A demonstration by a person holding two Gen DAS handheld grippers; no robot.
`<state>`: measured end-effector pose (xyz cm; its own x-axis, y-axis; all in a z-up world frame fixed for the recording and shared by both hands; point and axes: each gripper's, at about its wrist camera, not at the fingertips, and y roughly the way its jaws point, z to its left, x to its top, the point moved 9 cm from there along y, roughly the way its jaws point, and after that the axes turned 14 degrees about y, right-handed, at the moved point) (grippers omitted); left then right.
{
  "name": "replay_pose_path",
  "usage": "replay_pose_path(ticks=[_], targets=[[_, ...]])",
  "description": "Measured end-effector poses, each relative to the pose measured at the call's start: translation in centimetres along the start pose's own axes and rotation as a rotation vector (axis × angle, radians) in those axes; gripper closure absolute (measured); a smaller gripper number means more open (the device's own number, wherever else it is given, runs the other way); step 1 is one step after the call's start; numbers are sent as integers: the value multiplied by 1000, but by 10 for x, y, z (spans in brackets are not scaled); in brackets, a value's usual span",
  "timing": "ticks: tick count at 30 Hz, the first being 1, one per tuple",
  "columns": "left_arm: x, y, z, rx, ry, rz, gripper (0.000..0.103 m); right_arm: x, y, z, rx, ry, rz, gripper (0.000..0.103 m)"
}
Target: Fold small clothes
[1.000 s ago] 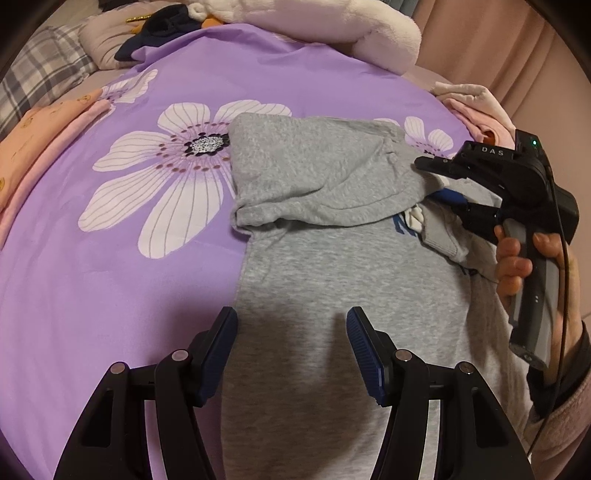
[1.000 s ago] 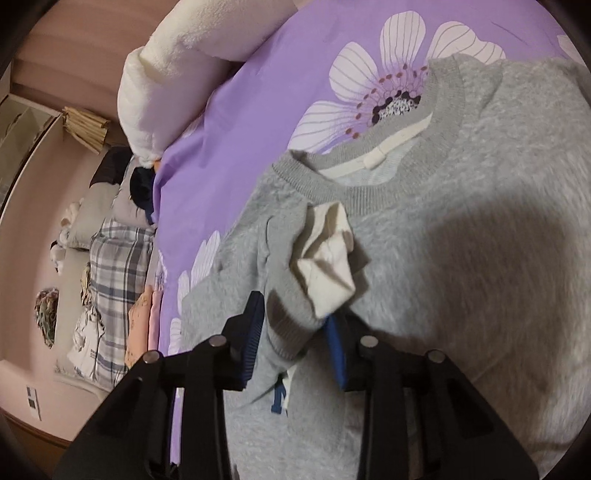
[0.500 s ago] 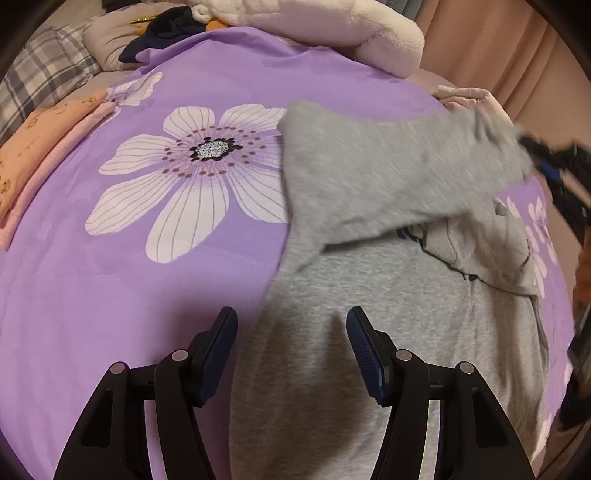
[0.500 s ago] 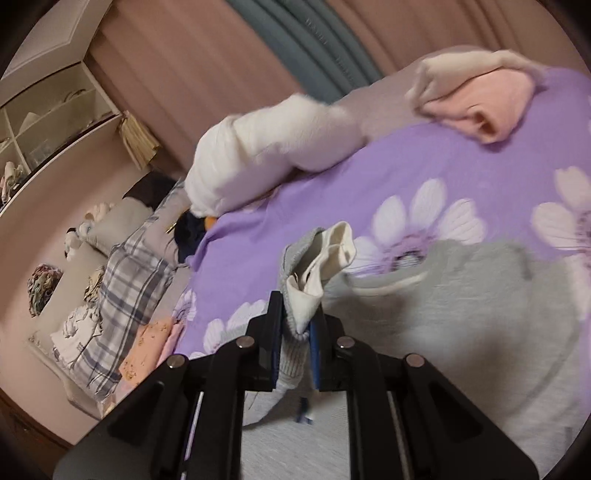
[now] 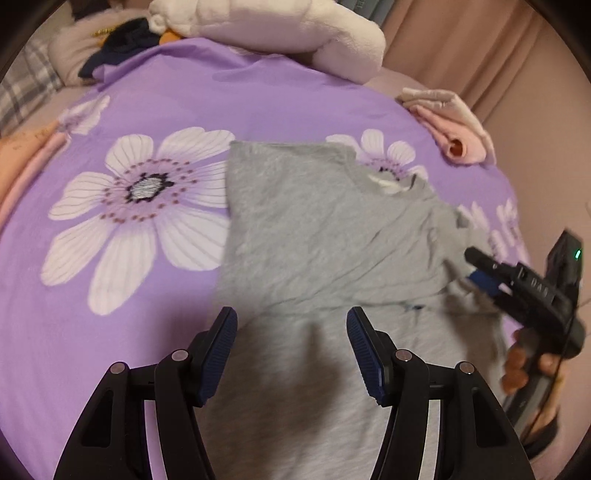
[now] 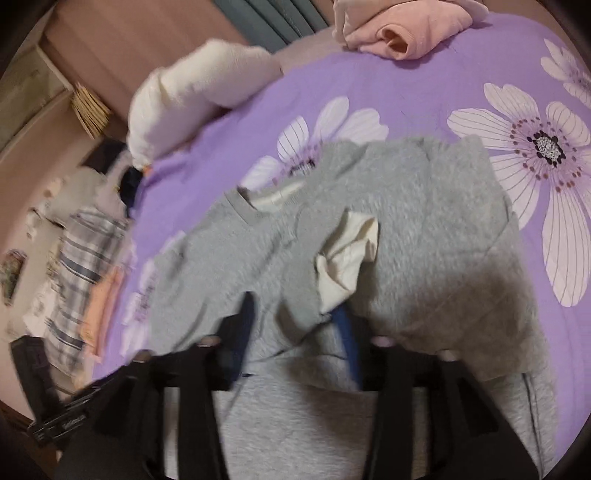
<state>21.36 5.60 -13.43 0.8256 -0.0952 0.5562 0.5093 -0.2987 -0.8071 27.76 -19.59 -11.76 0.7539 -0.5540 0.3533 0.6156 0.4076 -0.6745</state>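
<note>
A grey sweatshirt [image 5: 314,229] lies on the purple flowered bedsheet [image 5: 184,92], its neckline [image 5: 388,184] toward the far side. One sleeve is folded across the chest toward the right. My right gripper [image 6: 295,332] is at that sleeve's end. Its jaws are opening, and the grey cuff with its cream lining [image 6: 347,258] sits loosely between them. In the left wrist view the right gripper [image 5: 480,273] is at the sweatshirt's right edge, held by a hand [image 5: 524,358]. My left gripper [image 5: 291,350] hovers open over the sweatshirt's lower body, holding nothing.
A folded pink garment [image 5: 450,125] lies at the far right corner of the bed. A white plush bundle [image 5: 295,29] and dark clothes [image 5: 122,48] sit along the far edge. Peach clothing [image 5: 22,147] and plaid fabric [image 6: 81,258] lie to the left.
The right gripper carried the sleeve up and across the sweatshirt to the right, then parted its jaws. The sleeve now lies over the chest. The left gripper pulled back slightly.
</note>
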Motion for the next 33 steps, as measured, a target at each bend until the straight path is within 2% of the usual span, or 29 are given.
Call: replay_pose_path(ticks=[3,5,8,10,11,12,15,17,18,21,23,26,29,31,32,33], targets=[[5,4,4,-19,-39,1,42,4,6,-11,-40,43,30,49],[11,6,4,-45,-57,4,42,-1,5,-9,-63,39,17,49],[31,7,1,-84,-47,-26,42,8,-9,-8,-103,13,-96,49],[47,9,-3,-118,-40,-46,42,17,-23,-6,-110,-15,-195,58],[56,13,-7,-135,-35,-57,42,20,-25,-2,-87,-29,-212,62],[61,16,-9,-150,-31,-63,42,22,-25,0,-67,-34,-204,70],[76,37,-19,-204,-34,-67,42,24,-10,8,-18,-65,-137,79],[78,55,-18,-188,-45,-49,42,23,1,13,-2,-87,-103,80],[77,67,-11,-154,-59,-30,42,23,8,12,-6,-94,-84,81],[67,86,17,-56,-117,3,45,19,21,5,-48,-101,-37,81],[64,86,29,-66,-146,-20,54,15,25,-2,-67,-103,-16,81],[64,82,33,-90,-156,-23,54,10,26,-21,-118,-94,12,79],[60,72,26,-61,-99,1,54,10,7,-32,-105,-58,6,79],[54,60,19,-52,-50,9,50,8,-11,-36,-93,-58,-8,73],[51,55,16,-64,-34,9,44,5,-23,-37,-77,-58,-13,69],[45,48,13,-77,-18,7,35,1,-40,-41,-67,-57,-23,61]])
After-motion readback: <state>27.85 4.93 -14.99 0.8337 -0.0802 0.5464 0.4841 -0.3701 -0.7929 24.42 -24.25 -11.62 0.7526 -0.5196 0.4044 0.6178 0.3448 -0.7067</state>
